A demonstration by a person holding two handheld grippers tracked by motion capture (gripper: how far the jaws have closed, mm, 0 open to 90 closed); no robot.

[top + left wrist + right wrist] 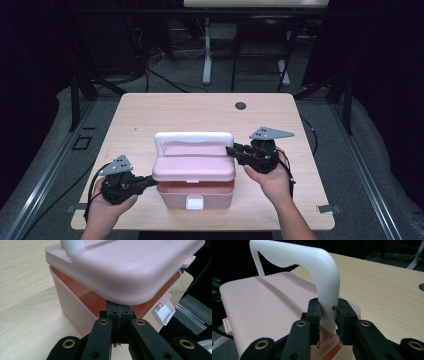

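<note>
A pink lidded box [195, 194] with a white handle [192, 136] stands at the table's front middle. Its lid [194, 167] sits tilted, lifted off the base, with the front white latch [194, 202] hanging undone. My left gripper [151, 180] is at the box's left side. In the left gripper view its jaws are shut with nothing between them, and the left gripper [119, 312] has its tips pressed under the lid [130, 267] edge, above the base [70, 307]. My right gripper [232, 150] is shut on the handle's right leg. In the right gripper view the right gripper [327, 312] clamps the handle [312, 260].
The wooden table [150, 115] has a dark round cable hole [240, 105] near its far edge. Beyond the table stand the metal legs of another desk [206, 60] with cables on the floor. Dark frames flank both sides.
</note>
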